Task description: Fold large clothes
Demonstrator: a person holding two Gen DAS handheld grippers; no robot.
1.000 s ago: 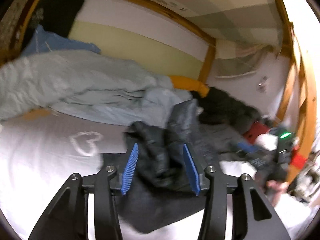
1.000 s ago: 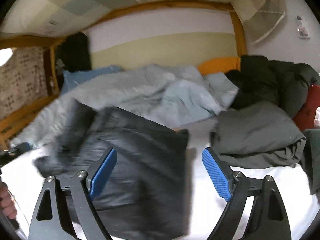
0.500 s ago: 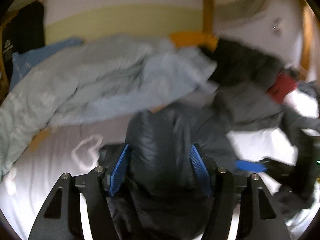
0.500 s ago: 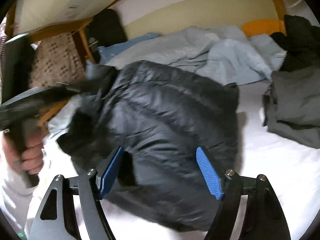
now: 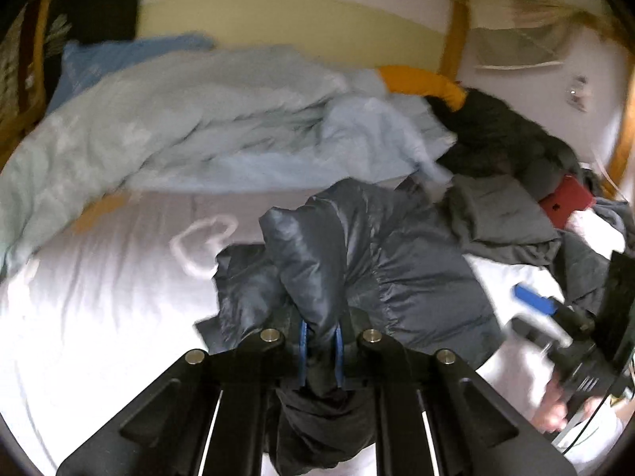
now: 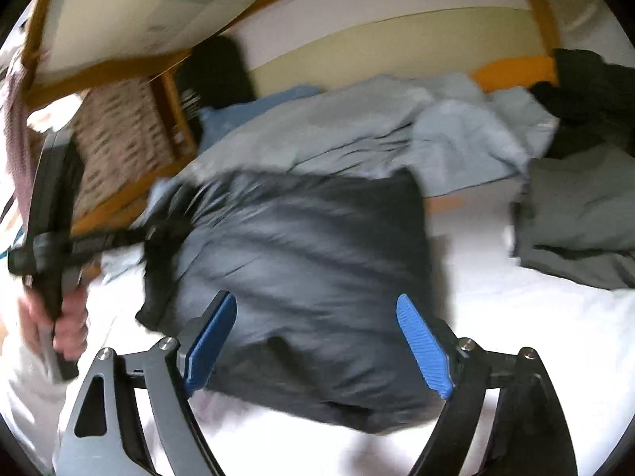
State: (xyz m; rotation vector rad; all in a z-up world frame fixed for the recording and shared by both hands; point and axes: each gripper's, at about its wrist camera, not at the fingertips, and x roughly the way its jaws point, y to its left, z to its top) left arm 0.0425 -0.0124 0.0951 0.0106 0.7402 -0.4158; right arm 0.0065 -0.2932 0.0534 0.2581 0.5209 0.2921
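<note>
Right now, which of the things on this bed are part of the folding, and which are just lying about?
In the job: dark puffer jacket; left gripper, closing on its fabric; right gripper, opening.

Lying about: pale blue duvet; grey garment; red item.

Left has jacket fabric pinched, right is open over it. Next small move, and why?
Probably bring the right gripper down onto the near edge of the jacket and close. Its jaws are opening and nothing is held between them, while the left gripper is closing on a bunched fold, so the jacket lies crumpled on the sheet with one side loose.
</note>
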